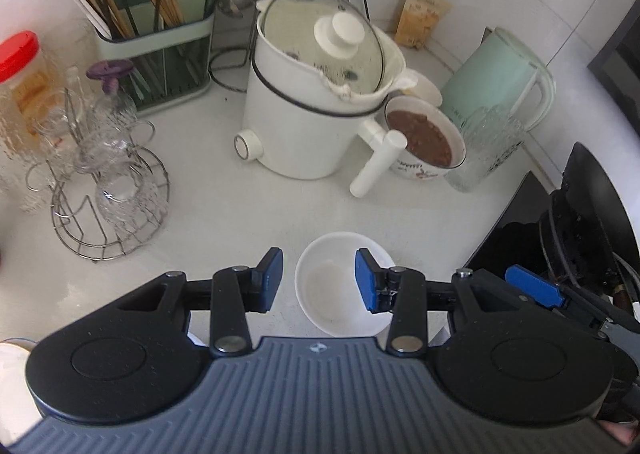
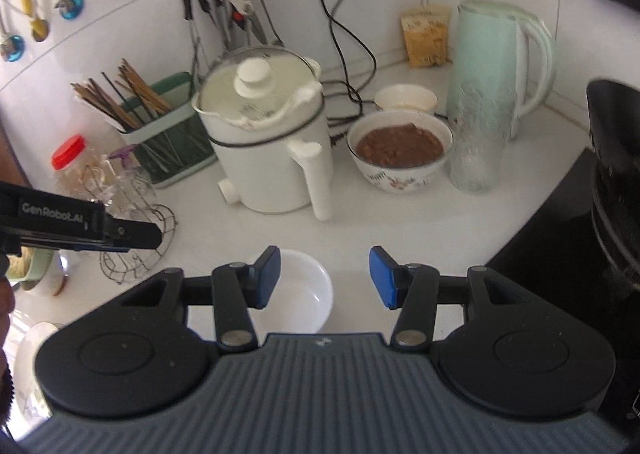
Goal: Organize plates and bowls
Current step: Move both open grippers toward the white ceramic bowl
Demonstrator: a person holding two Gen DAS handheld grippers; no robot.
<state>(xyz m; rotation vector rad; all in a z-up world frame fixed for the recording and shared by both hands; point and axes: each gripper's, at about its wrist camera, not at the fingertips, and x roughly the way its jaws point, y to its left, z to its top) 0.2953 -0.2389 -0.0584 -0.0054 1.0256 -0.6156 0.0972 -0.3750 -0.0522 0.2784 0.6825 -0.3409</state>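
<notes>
A small empty white bowl [image 1: 340,290] stands on the white counter. My left gripper [image 1: 320,280] is open above it, its right pad over the bowl's right side, apart from it. In the right wrist view the same bowl [image 2: 300,294] lies under my left pad, and my right gripper [image 2: 324,278] is open and empty. A patterned bowl of brown food [image 1: 424,142] [image 2: 400,150] stands further back beside the cooker, and a small white bowl [image 2: 406,97] behind it. The right gripper's blue pad [image 1: 534,288] shows at the right of the left wrist view.
A white electric cooker [image 1: 312,94] [image 2: 268,134] with a glass lid stands mid-counter. A mint kettle [image 2: 496,62], a clear glass [image 2: 480,142], a chopstick holder [image 1: 156,46], a wire rack of glasses [image 1: 104,182] and a black stove with a wok [image 2: 612,190] surround it.
</notes>
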